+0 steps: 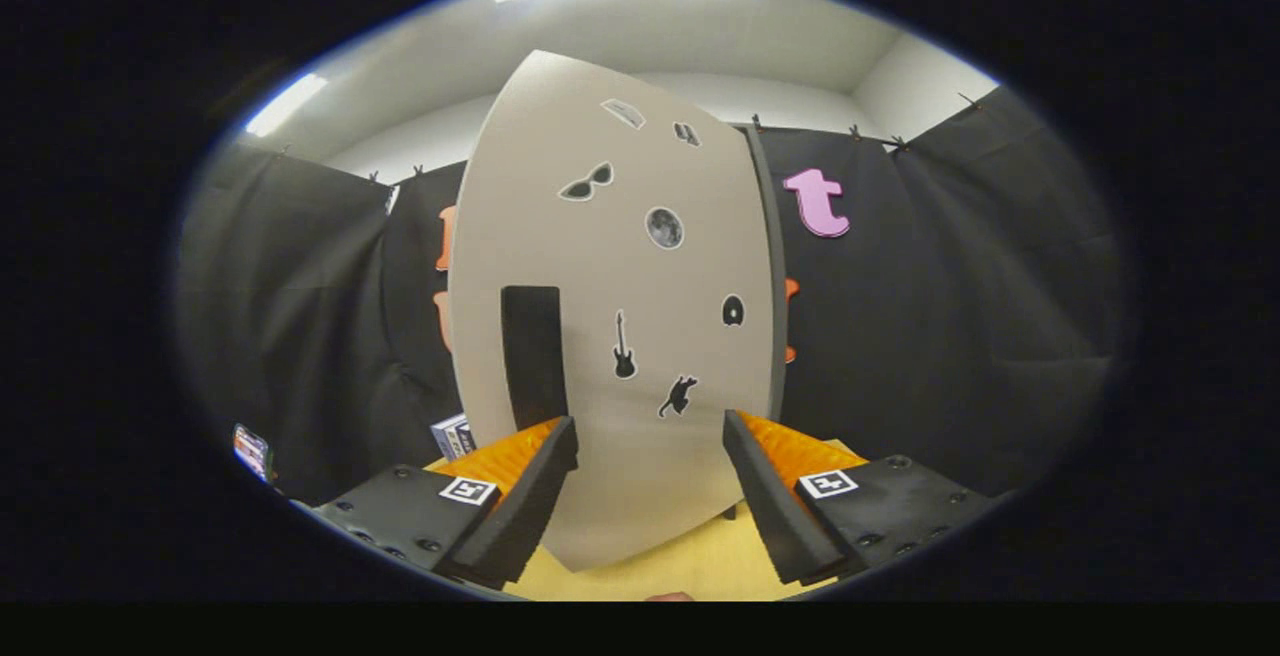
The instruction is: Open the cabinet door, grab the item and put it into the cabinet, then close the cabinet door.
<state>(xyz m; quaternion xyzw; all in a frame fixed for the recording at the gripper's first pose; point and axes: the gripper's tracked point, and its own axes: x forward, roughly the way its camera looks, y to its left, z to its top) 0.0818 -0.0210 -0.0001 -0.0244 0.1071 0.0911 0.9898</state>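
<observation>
A tall beige cabinet stands upright just ahead of my fingers, its door facing me with several small black stickers on it. A black vertical handle sits on the door's lower left, right beyond my left fingertip. The door looks shut against the cabinet body, whose dark side edge runs down the right. My gripper is open, its two fingers spread wide in front of the door's lower part with nothing between them. A small box with print on it peeks out left of the cabinet, beyond the left finger.
The cabinet stands on a yellow wooden tabletop. Black cloth walls close the booth behind and on both sides. A phone-like screen stands far to the left.
</observation>
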